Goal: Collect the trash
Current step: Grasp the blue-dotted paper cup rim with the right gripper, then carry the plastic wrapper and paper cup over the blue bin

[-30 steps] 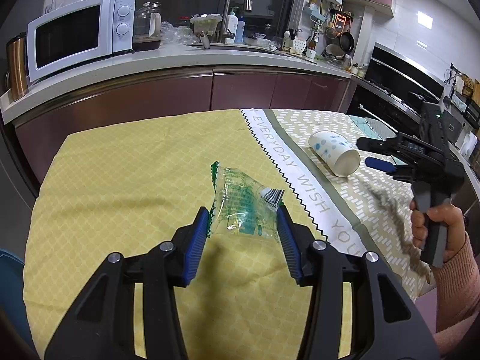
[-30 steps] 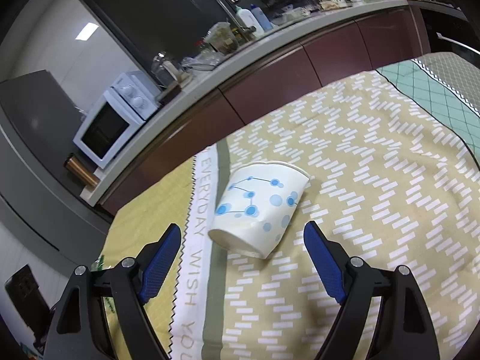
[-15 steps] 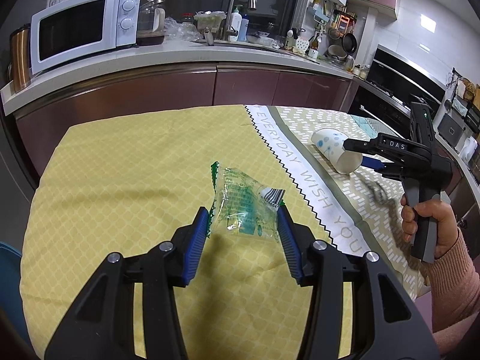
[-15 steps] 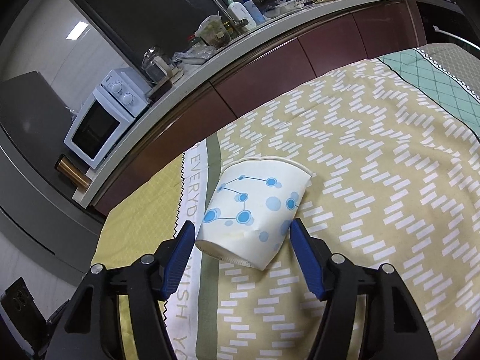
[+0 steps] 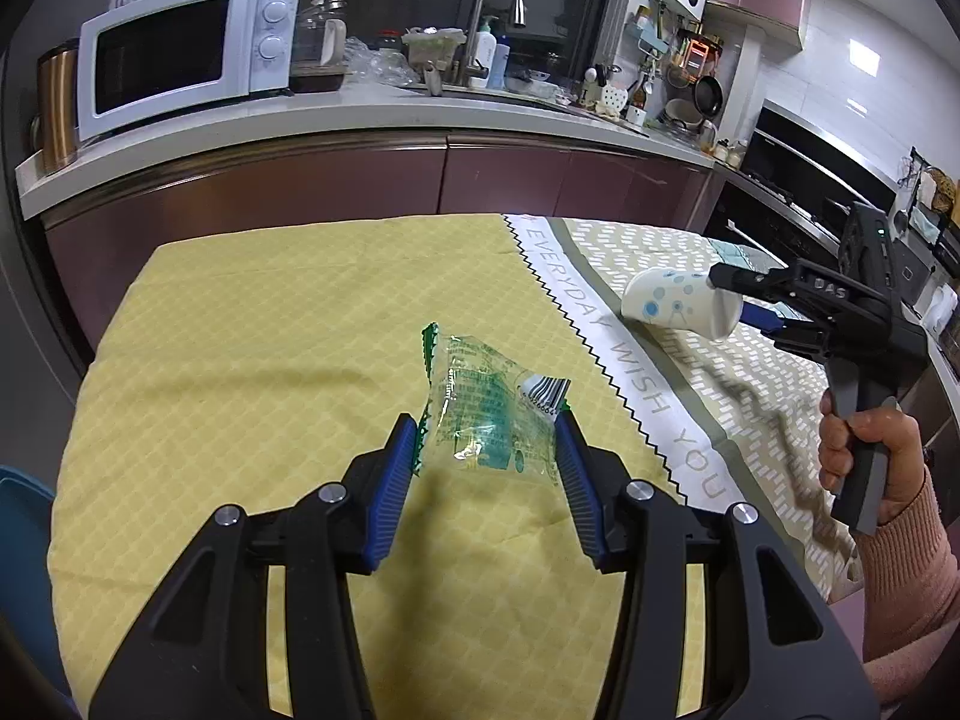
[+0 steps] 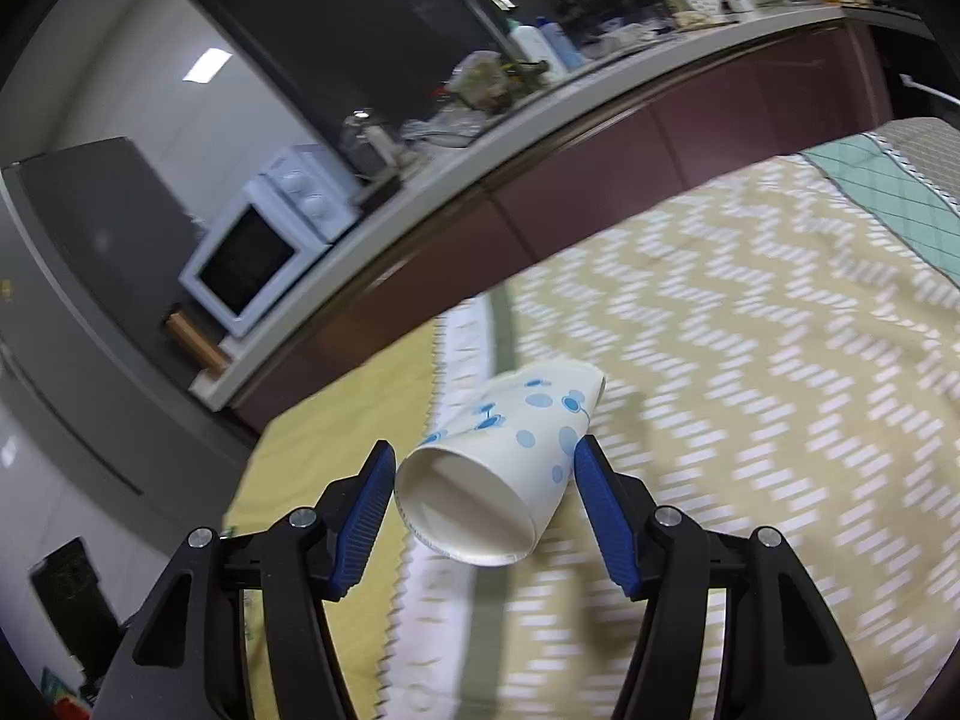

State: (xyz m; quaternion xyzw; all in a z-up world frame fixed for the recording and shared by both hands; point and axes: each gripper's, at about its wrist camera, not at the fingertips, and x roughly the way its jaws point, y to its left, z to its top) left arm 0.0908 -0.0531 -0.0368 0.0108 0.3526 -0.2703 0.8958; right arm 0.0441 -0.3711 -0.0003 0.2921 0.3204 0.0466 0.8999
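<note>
A clear green plastic wrapper (image 5: 486, 414) is pinched between the blue pads of my left gripper (image 5: 487, 429), lifted a little above the yellow tablecloth (image 5: 240, 360). My right gripper (image 6: 486, 456) is shut on a white paper cup with blue dots (image 6: 498, 462) and holds it on its side above the cloth, its open mouth towards the camera. In the left wrist view the cup (image 5: 678, 303) hangs in the air at the right, held by the right gripper (image 5: 729, 294).
The table edge runs along the far side, with a kitchen counter (image 5: 360, 120) and white microwave (image 5: 186, 54) behind it. A blue object (image 5: 18, 516) sits off the table's left edge. The patterned cloth half (image 6: 750, 360) lies to the right.
My right gripper closed on the cup and lifted it off the cloth. My left gripper kept its hold on the wrapper and rose slightly.
</note>
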